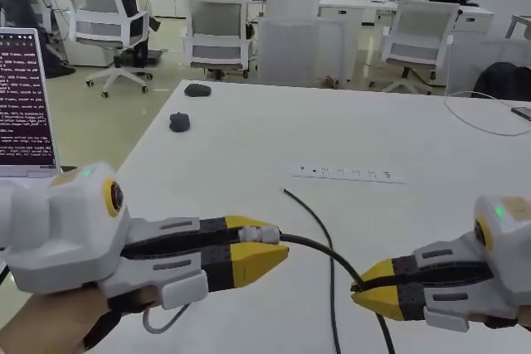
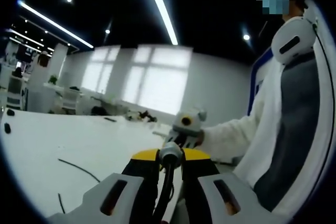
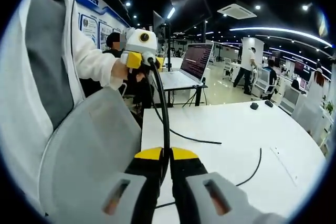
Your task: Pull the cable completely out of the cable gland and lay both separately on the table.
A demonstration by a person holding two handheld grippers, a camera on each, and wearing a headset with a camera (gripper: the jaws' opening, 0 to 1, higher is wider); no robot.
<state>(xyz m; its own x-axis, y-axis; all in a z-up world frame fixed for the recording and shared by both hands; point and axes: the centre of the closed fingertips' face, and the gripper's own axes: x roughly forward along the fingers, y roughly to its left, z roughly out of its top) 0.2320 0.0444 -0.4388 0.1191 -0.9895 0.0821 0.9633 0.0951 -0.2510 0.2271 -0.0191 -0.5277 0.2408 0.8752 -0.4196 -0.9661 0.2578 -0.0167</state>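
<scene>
In the head view the left gripper [image 1: 274,240] sits low on the left, its yellow-tipped jaws clamped on the pale cable gland [image 1: 262,232], which is held above the white bench [image 1: 249,138]. The black cable [image 1: 319,248] leaves the gland and runs to the right gripper [image 1: 358,290], whose jaws are pressed together on it. Another stretch of the cable curves across the bench between the two grippers. Farther back on the bench lie a flat power strip [image 1: 340,173] and a dark mouse [image 1: 179,122], and a laptop [image 1: 25,97] stands at the left edge. In the left gripper view the round gland [image 2: 170,156] is pinched between the two yellow jaw tips, and the cable [image 2: 165,192] drops from it down between the jaws. The right gripper [image 2: 178,139] is just beyond, held by a hand in a white sleeve [image 2: 231,132]. In the right gripper view the jaws are shut on the cable [image 3: 166,129], which rises straight from the tips to the left gripper [image 3: 144,60]. The gland itself is too small to tell there. Beyond them more of the cable lies slack on the bench [image 3: 294,145], and the laptop [image 3: 195,61] stands at its far end.
</scene>
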